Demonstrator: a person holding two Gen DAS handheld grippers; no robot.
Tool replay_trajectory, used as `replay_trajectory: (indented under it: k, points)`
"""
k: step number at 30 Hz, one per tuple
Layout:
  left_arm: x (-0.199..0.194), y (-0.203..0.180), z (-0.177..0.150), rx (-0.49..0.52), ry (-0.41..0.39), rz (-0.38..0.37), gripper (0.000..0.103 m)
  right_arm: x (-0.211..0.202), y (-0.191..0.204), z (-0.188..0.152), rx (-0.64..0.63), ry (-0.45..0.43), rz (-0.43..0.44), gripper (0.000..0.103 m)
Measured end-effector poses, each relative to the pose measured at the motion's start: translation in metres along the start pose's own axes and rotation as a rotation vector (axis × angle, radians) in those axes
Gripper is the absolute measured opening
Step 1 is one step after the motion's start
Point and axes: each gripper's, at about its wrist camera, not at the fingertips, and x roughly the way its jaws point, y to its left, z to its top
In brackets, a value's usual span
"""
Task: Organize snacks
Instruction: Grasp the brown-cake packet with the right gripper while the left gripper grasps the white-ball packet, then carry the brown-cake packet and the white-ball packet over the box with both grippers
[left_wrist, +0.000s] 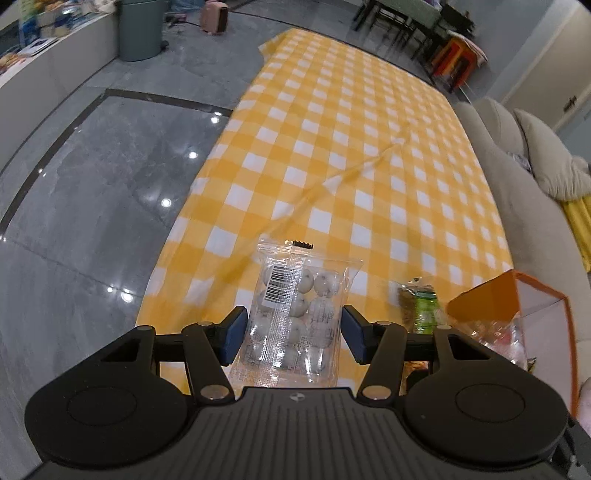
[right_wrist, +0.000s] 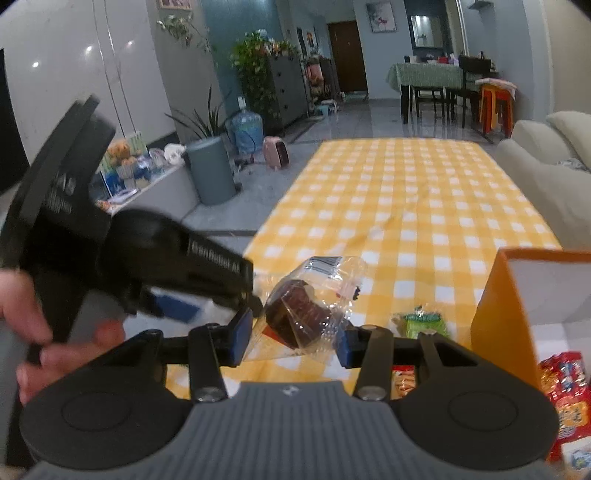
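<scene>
A clear pack of white round candies (left_wrist: 295, 314) lies on the yellow checked tablecloth (left_wrist: 351, 147), between the fingers of my left gripper (left_wrist: 293, 334), which is open around it without squeezing it. My right gripper (right_wrist: 291, 338) is shut on a clear pack holding a brown cake (right_wrist: 301, 315) and holds it above the table. The left gripper (right_wrist: 122, 258) shows at the left of the right wrist view. An orange box (left_wrist: 517, 306) with white inside stands at the right; it also shows in the right wrist view (right_wrist: 517, 302). A green snack pack (left_wrist: 423, 306) lies beside it.
Red and other snack packs (right_wrist: 565, 391) lie in the orange box. A beige sofa (left_wrist: 524, 177) runs along the table's right side. Grey tiled floor (left_wrist: 92, 184) lies to the left, with a grey bin (right_wrist: 210, 173). The green pack also shows in the right wrist view (right_wrist: 424, 323).
</scene>
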Motion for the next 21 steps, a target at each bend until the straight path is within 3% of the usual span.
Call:
replay_trajectory:
  k: [5, 9, 14, 21]
  points:
    - [-0.035, -0.010, -0.015, -0.013, -0.055, -0.040, 0.063, -0.031, 0.000, 0.010, -0.001, -0.013, 0.038, 0.044]
    - [-0.056, -0.024, -0.028, -0.022, -0.082, -0.062, 0.063, -0.057, -0.005, 0.015, -0.021, -0.041, 0.014, 0.044]
    - [-0.077, -0.046, -0.048, -0.005, -0.104, -0.042, 0.063, -0.093, -0.017, 0.022, -0.014, -0.075, -0.005, 0.044]
    - [-0.097, -0.093, -0.072, 0.099, -0.128, -0.091, 0.063, -0.147, -0.077, 0.031, 0.055, -0.128, -0.062, 0.044]
